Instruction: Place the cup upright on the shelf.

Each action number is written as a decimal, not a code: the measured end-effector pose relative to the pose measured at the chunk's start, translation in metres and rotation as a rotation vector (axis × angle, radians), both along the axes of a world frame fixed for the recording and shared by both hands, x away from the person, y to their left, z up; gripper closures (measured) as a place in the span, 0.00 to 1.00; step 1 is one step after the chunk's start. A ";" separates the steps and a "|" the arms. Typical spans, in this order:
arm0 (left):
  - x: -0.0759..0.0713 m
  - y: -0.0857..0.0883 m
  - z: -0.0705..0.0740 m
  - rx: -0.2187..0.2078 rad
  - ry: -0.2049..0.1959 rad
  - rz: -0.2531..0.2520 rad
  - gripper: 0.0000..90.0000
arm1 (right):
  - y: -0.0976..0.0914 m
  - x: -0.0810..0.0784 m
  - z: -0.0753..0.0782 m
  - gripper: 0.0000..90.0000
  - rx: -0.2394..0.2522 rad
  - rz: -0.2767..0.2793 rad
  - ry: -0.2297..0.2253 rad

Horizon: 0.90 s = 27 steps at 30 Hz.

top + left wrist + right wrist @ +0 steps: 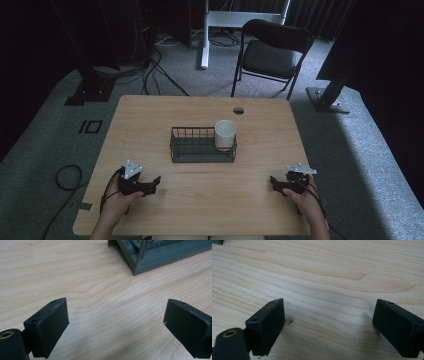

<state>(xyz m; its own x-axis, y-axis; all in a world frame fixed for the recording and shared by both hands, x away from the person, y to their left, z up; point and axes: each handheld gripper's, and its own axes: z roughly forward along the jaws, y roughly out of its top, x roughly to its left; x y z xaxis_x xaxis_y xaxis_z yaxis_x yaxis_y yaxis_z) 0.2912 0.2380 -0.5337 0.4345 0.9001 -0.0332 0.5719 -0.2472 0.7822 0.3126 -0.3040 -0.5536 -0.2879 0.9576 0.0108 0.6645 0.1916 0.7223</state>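
White cup (225, 134) sitting in basket (200, 152) mid-counter (200, 200); left gripper (152, 184) and right gripper (274, 182) resting near front corners, both gaping, holding nothing.

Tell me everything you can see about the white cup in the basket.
The white cup is a plain round cup that looks like paper or plastic, with no handle visible. It stands upright, its open mouth up, and its inside looks empty. It sits in the right end of the dark wire basket, near the middle of the wooden table. Neither gripper touches it.
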 end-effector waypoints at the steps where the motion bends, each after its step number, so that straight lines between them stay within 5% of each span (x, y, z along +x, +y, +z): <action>1: 0.000 0.000 0.000 0.000 0.000 0.000 0.07 | 0.000 0.000 0.000 0.12 0.000 0.000 0.000; 15: -0.011 0.027 -0.014 0.040 0.059 0.112 0.07 | 0.000 0.000 0.000 0.12 0.000 0.000 0.000; 21: -0.014 0.041 -0.016 0.088 0.096 0.194 0.07 | 0.000 0.000 0.000 0.12 0.000 0.000 0.001; 27: -0.014 0.047 -0.017 0.082 0.110 0.254 0.07 | 0.000 0.000 0.000 0.12 0.000 0.000 0.000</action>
